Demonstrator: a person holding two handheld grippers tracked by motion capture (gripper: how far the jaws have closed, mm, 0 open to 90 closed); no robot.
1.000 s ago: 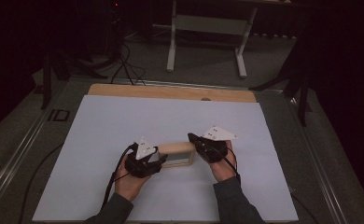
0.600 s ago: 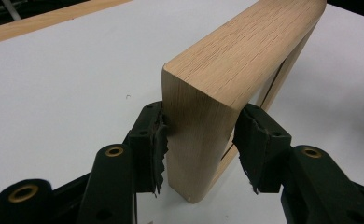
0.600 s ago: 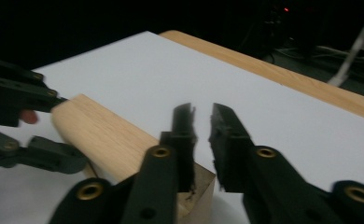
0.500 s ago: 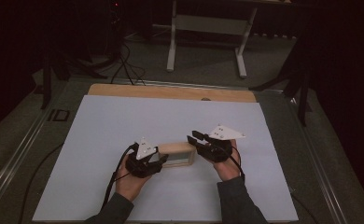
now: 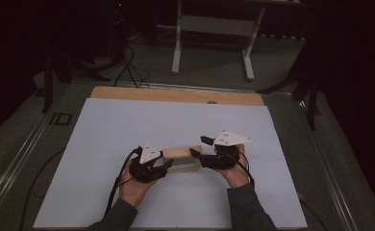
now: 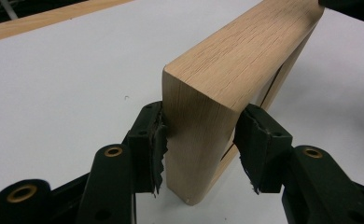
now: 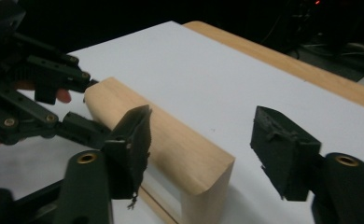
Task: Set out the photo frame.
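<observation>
My left gripper's (image 6: 201,154) 2 fingers (image 6: 147,149) clamp one end of the wooden frame (image 6: 236,70), which stands on edge on the white surface (image 5: 128,125). My right gripper (image 7: 208,156), at the frame's opposite end, has just been opening; its fingers (image 7: 133,140) now stand wide, the frame's corner between them untouched. I judge the right-hand grip released, leaving the frame steadied by the left alone.

dark room, white-legged stand (image 5: 213,29) behind
</observation>
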